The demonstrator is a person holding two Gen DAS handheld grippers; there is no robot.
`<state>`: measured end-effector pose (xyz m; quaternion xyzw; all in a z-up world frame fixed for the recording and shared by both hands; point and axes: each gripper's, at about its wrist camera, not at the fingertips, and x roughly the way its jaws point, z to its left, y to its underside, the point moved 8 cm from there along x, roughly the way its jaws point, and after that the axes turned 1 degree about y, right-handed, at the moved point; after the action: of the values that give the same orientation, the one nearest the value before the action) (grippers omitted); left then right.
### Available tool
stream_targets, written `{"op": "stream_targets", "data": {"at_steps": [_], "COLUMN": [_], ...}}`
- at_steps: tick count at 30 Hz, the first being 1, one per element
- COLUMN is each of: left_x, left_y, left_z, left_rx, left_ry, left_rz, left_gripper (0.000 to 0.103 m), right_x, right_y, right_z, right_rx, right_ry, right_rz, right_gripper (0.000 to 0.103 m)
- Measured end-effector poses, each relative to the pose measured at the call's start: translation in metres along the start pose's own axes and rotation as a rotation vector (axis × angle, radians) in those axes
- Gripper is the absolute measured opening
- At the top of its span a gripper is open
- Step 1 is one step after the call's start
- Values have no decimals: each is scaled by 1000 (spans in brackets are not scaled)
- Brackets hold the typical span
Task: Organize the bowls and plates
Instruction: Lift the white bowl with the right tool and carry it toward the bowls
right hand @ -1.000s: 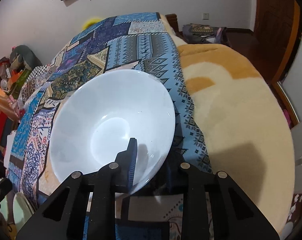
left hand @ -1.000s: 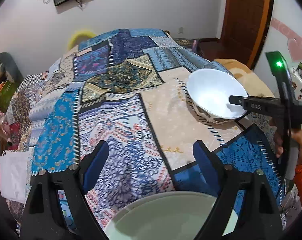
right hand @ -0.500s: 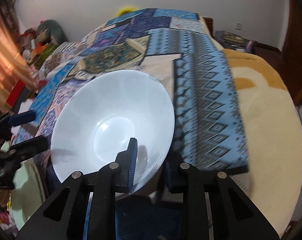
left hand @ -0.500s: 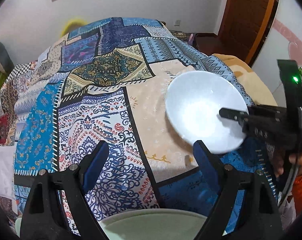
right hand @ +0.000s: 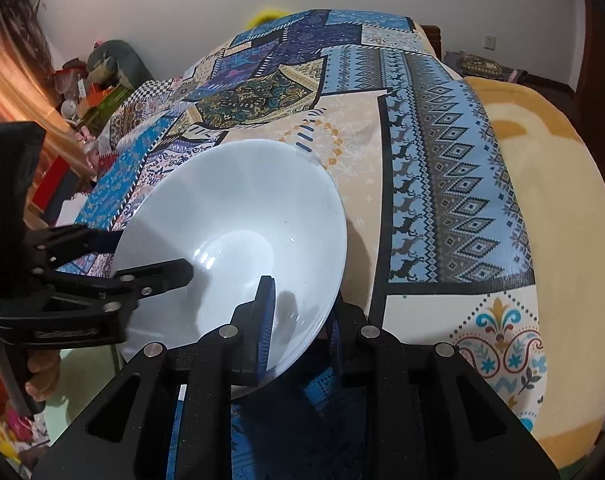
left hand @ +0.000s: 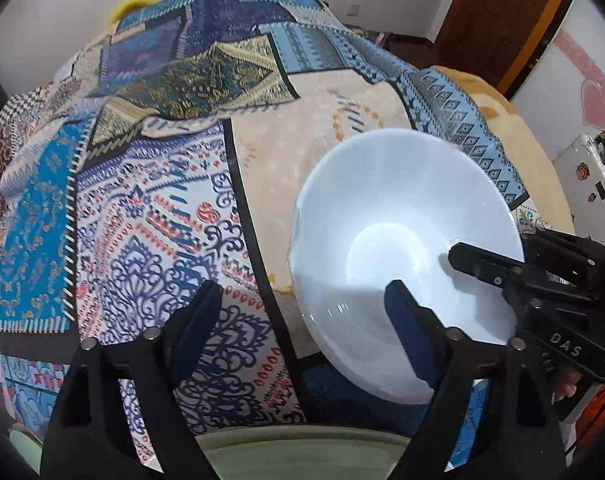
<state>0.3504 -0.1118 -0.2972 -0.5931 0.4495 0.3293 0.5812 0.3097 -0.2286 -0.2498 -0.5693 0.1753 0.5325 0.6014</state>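
Observation:
My right gripper (right hand: 298, 320) is shut on the near rim of a white bowl (right hand: 238, 240) and holds it tilted above the patchwork cloth. In the left wrist view the bowl (left hand: 398, 216) is at the right, with the right gripper (left hand: 486, 268) clamped on its rim. My left gripper (left hand: 302, 320) is open and empty; its right finger (left hand: 410, 328) is in front of the bowl. It also shows in the right wrist view (right hand: 142, 256), one finger over the bowl's inside, one outside. A pale green plate (left hand: 302, 452) lies under the left gripper.
The patchwork cloth (left hand: 150, 216) covers the surface, with a tan fleece blanket (right hand: 542, 184) at the right. Clutter and a curtain (right hand: 18, 80) stand at the far left. A wooden door (left hand: 502, 20) is at the back right.
The right gripper has carried the bowl left and nearer to the left gripper. The bowl now sits between the left gripper's open fingers in view.

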Motion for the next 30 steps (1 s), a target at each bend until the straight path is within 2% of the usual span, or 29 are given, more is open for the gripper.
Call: {"op": "stream_targets", "data": {"at_steps": [2,6,9,12,15,19,30], "left_x": [6,10,10,9,7,1,-46], "left_y": [2,3,3,3,2,6,13], "left_z": [0,-3,-7,-14,-16,-18,-29], "left_rx": [4,21,41,57,59,42,42], "left_ry": [-9,-18,-11,-7,-23,9,25], "left_rz": [19,23,19,18,9,17,-57], "left_gripper": [63,56,46,29,28,26,25], "right_x": [1,-1,-4,-6,-12,-23,-63], "right_y": [0,0,2,2,4,3,3], "right_z": [1,3,3,4,5,9,31], "right_rx": [3,9,35,55,67,70,52], "right_ry": [6,3,-16,-21,-24,-22,-12], "right_rz": [-2,-11,-28,-32,-37,-53,-132], "right_gripper": [22,22,22,22,22,22,22]}}
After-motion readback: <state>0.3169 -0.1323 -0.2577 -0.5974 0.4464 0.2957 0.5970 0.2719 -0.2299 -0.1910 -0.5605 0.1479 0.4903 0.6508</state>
